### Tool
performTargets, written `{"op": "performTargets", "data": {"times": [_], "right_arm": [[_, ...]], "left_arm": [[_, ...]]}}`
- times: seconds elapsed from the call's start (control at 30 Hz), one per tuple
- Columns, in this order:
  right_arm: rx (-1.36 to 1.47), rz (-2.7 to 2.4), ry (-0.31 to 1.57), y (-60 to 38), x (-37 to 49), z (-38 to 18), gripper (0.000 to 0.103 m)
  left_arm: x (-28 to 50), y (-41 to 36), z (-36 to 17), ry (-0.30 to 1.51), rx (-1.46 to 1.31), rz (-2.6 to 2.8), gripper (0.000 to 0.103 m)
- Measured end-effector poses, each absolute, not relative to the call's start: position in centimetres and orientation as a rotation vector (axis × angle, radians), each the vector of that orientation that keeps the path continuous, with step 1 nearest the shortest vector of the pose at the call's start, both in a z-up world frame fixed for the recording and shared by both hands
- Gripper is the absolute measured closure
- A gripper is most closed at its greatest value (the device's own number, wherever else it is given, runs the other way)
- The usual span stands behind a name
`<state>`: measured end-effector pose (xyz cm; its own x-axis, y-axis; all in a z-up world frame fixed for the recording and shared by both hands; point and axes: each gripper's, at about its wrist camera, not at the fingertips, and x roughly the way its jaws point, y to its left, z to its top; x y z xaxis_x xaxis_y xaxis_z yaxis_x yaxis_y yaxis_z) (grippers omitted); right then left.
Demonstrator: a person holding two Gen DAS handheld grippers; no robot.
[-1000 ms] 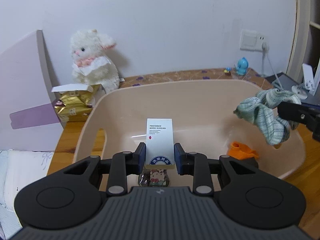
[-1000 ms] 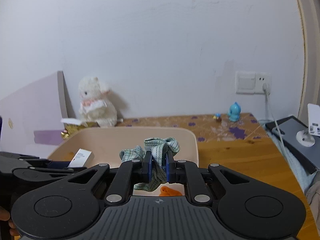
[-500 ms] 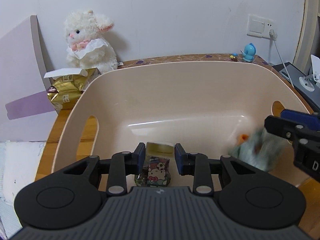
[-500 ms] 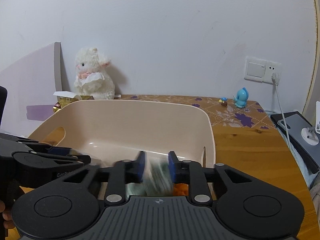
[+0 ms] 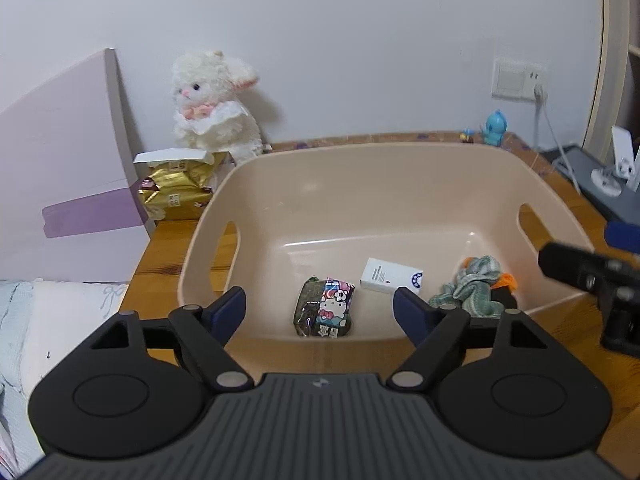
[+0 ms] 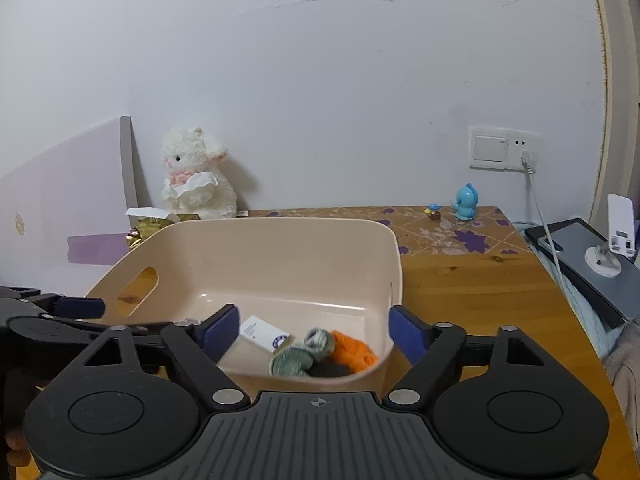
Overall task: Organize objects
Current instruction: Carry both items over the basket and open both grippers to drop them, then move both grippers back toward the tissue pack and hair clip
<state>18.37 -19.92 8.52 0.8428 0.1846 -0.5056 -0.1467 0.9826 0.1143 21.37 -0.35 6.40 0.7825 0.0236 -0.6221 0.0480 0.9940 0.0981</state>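
A beige plastic bin (image 5: 400,176) (image 6: 280,240) stands on the wooden desk. On its floor lie a cartoon-cat snack packet (image 5: 326,308), a white box (image 5: 391,275) (image 6: 264,332), a green checked cloth (image 5: 472,288) (image 6: 304,354) and an orange item (image 5: 507,280) (image 6: 352,350). My left gripper (image 5: 320,304) hangs open above the bin's near edge, nothing between its fingers. Over the bin's near right corner, my right gripper (image 6: 314,326) is also open and empty. It shows at the right edge of the left wrist view.
A white plush lamb (image 5: 212,116) (image 6: 196,180) and a gold foil box (image 5: 176,192) stand behind the bin at the left, beside a lilac board (image 5: 60,184). A blue figurine (image 6: 465,202), wall socket with cable (image 6: 505,148) and grey tray with white stand (image 6: 592,256) are at the right.
Both grippers have opened. The white box dropped from the left one and the green cloth from the right one; both now lie in the bin. Both grippers have pulled back.
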Motion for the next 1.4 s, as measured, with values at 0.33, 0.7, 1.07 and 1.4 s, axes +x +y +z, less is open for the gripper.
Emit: {"op": "performTargets", "data": {"times": [0.33, 0.7, 1.07, 1.4], "right_arm": [[0.028, 0.184, 0.572, -19.5, 14.0, 7.9, 0.004], [0.004, 0.181, 0.672, -18.7, 11.7, 3.7, 0.0], [0.039, 0.16, 0.794, -18.7, 12.5, -1.5, 0.001], [0.021, 0.175, 0.781, -17.7, 14.1, -2.5, 0.001]], "left_arm": [[16.9, 1.0, 7.1, 0.66, 0.093, 0.006, 0.012], [14.6, 2.4, 3.7, 0.74, 0.092, 0.015, 0.012], [14.9, 2.7, -1.0, 0.826, 0.063, -0.026, 0.012], [17.0, 1.7, -2.5, 0.84, 0.061, -0.071, 0.012]]}}
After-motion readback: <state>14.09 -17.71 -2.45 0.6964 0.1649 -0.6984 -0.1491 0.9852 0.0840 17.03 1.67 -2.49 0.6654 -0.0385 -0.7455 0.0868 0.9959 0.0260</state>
